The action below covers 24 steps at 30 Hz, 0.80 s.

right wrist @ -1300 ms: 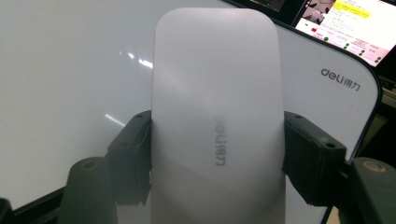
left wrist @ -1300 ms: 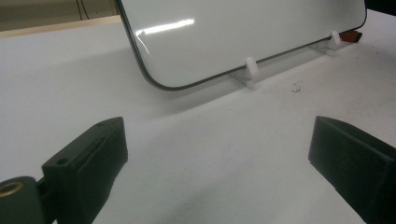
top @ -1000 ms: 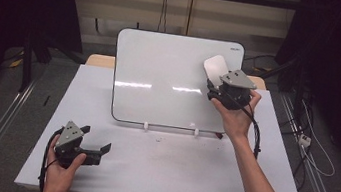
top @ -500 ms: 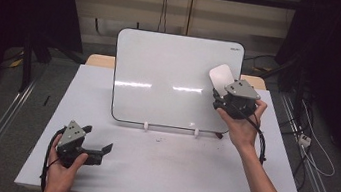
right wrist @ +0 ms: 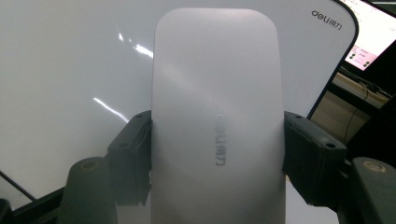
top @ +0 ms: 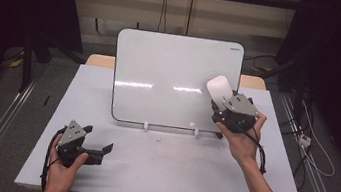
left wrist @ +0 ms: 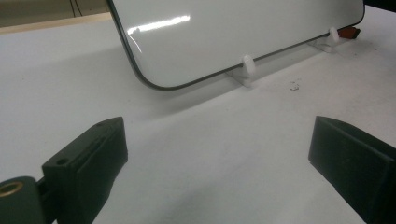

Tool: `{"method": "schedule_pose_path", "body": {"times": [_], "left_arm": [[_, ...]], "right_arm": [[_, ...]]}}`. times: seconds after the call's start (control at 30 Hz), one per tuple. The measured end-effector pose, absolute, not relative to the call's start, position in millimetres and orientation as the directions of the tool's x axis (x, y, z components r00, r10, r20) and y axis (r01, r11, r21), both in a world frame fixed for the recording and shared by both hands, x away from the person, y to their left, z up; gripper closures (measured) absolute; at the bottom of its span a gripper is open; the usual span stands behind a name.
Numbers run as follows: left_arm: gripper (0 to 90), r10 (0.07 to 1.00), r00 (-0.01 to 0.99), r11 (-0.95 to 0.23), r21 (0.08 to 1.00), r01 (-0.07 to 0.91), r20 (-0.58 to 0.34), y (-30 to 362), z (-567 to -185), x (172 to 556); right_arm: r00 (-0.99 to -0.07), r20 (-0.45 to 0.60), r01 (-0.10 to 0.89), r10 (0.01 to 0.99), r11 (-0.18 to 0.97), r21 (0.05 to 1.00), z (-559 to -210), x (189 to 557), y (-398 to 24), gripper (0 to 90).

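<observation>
Fingers (right wrist: pixel 133 161) of the right gripper (top: pixel 222 103) are clamped on the two long sides of a white eraser (right wrist: pixel 217 116), one black pad on each edge, with the smooth rounded back of the eraser facing the camera and a grey logo running along it. From the high view, the eraser (top: pixel 219 88) is held up in front of the whiteboard (top: pixel 172 71), over its lower right part; whether its far face actually touches the board surface is hard to tell from these angles. The right hand (top: pixel 241 136) grips the tool from below, and its cable trails down along the forearm.

Across the table (top: pixel 173 172), the left gripper (top: pixel 102 151) rests low near the front left corner, held in the left hand (top: pixel 63 167). Its jaws stand wide apart with nothing between them, and in the left gripper view the bare white tabletop (left wrist: pixel 210 154) shows in the gap between the fingers (left wrist: pixel 88 158).

Propped at a backward tilt, the whiteboard stands on two small white feet (left wrist: pixel 248 65) near the middle of the table, its dark rounded border visible along the lower edge. Its surface looks clean, with only light reflections across it. A few small dark specks (left wrist: pixel 294 86) lie on the table just in front of the board. A small red object (left wrist: pixel 349 31) peeks out beside the far foot, too little of it visible to identify.
</observation>
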<state>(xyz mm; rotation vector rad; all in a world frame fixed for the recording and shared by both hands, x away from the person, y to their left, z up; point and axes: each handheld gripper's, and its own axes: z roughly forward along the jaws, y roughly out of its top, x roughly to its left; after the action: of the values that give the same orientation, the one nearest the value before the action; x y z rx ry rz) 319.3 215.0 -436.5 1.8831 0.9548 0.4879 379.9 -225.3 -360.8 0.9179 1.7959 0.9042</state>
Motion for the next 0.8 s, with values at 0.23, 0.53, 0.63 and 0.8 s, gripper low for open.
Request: {"method": "schedule_pose_path", "body": {"times": [0.23, 0.53, 0.63, 0.8], "left_arm": [[4.5, 0.788, 0.613, -0.261, 0.873, 0.412, -0.053, 214.9, -436.1, 318.6], [4.5, 0.786, 0.615, -0.256, 0.874, 0.413, -0.060, 212.2, -436.1, 319.4], [4.5, 0.783, 0.619, -0.260, 0.872, 0.415, -0.061, 211.4, -436.3, 318.7], [4.5, 0.789, 0.611, -0.254, 0.873, 0.417, -0.062, 214.5, -436.9, 320.3]], "right_arm": [[-0.348, -0.329, 0.216, 0.878, 0.417, 0.883, -370.1, 370.2, -229.2, 31.4], [-0.363, -0.315, 0.228, 0.877, 0.411, 0.883, -385.0, 362.4, -229.3, 31.4], [-0.366, -0.325, 0.243, 0.872, 0.426, 0.872, -391.7, 362.9, -226.8, 31.4], [-0.370, -0.350, 0.260, 0.861, 0.457, 0.851, -405.9, 366.4, -220.9, 31.4]]}}
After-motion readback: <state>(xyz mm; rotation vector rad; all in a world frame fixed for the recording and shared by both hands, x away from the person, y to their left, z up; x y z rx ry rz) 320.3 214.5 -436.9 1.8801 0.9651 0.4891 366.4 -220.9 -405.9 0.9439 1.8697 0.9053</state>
